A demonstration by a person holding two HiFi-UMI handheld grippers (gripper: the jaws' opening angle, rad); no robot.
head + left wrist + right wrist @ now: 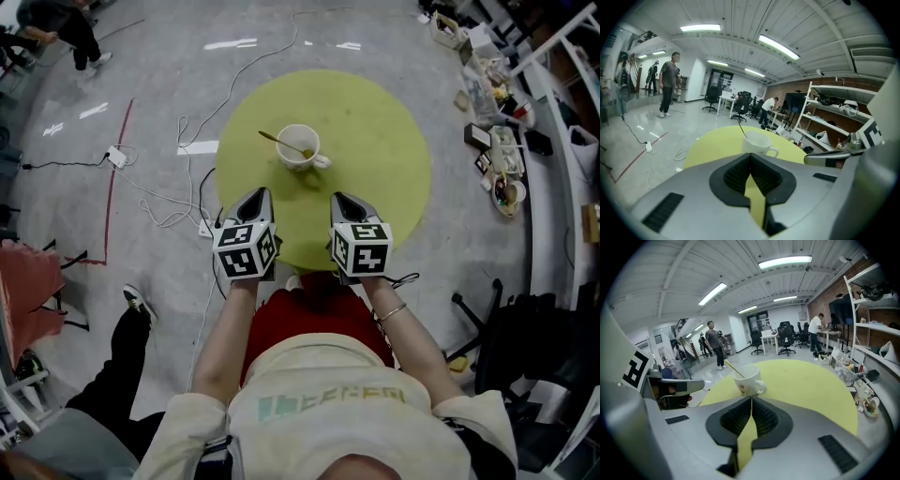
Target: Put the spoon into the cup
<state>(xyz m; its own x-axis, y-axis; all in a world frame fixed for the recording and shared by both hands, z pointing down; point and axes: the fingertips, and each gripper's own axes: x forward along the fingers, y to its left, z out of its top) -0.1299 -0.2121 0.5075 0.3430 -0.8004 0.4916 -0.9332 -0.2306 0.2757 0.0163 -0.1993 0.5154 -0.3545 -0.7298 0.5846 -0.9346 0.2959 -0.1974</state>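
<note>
Spoon (280, 141) in white cup (292, 162)

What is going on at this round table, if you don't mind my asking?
A person holds a tool in each hand at the near edge of the round table. The left tool and right tool are both shut and empty. The spoon already sits in the cup at the table's middle, clear of both.

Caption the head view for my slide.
Gold spoon resting in white ceramic cup on round yellow-green table; left hand-held gripper and right hand-held gripper shut, empty.
</note>
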